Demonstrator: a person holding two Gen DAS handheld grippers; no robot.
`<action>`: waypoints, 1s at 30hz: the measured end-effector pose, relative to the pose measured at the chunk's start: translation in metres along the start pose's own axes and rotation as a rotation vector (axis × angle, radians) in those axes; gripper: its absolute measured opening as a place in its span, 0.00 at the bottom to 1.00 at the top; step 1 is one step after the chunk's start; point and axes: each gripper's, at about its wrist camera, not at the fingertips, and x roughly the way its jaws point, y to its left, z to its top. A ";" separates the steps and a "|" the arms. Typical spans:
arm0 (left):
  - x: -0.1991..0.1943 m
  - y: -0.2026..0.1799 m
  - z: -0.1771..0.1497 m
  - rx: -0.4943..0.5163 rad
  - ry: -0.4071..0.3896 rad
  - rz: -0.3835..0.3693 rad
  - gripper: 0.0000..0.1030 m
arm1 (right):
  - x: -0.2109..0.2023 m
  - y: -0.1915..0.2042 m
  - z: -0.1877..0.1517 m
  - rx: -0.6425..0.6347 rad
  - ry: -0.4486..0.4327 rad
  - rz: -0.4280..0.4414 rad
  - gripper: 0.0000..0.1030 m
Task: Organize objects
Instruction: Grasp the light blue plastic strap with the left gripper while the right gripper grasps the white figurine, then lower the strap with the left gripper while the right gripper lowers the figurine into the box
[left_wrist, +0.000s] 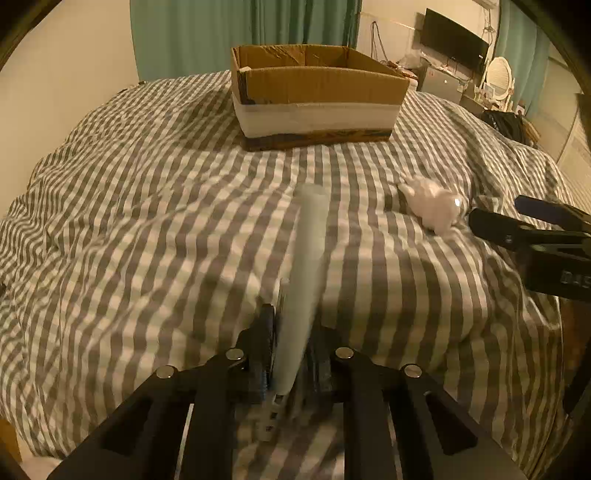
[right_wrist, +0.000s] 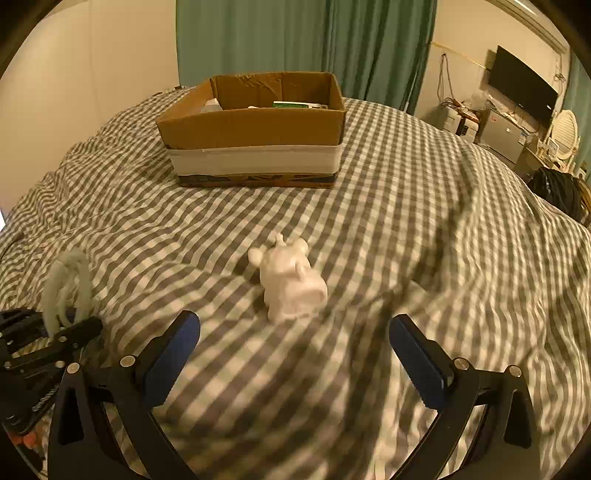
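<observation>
My left gripper (left_wrist: 293, 332) is shut on a long pale grey-green band (left_wrist: 308, 258) that sticks out forward over the bed; in the right wrist view the band (right_wrist: 68, 284) reads as a curved loop above the left gripper (right_wrist: 55, 334). A small white toy animal (right_wrist: 290, 284) lies on the checked cover, just ahead of my right gripper (right_wrist: 295, 323), whose blue-padded fingers stand wide open with nothing between them. The toy (left_wrist: 436, 208) also shows at the right of the left wrist view, beside the right gripper (left_wrist: 517, 218). An open cardboard box (left_wrist: 317, 96) (right_wrist: 255, 129) sits farther back.
The grey-and-white checked bed cover (right_wrist: 406, 229) is rumpled, with folds at the right. A green item (right_wrist: 291, 105) and pale things lie in the box. Green curtains (right_wrist: 306, 40) hang behind. A wall TV (right_wrist: 524, 86), a fridge and a black bag (right_wrist: 557, 190) stand beyond the bed's right side.
</observation>
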 end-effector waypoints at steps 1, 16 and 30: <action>0.000 0.001 0.003 0.000 -0.004 0.000 0.14 | 0.005 0.000 0.004 -0.002 0.004 0.003 1.00; 0.011 0.010 0.035 -0.016 0.021 -0.030 0.14 | 0.076 -0.008 0.021 0.042 0.138 0.051 0.55; -0.050 0.001 0.042 -0.004 -0.083 -0.100 0.14 | -0.027 0.004 0.027 -0.015 -0.008 0.032 0.54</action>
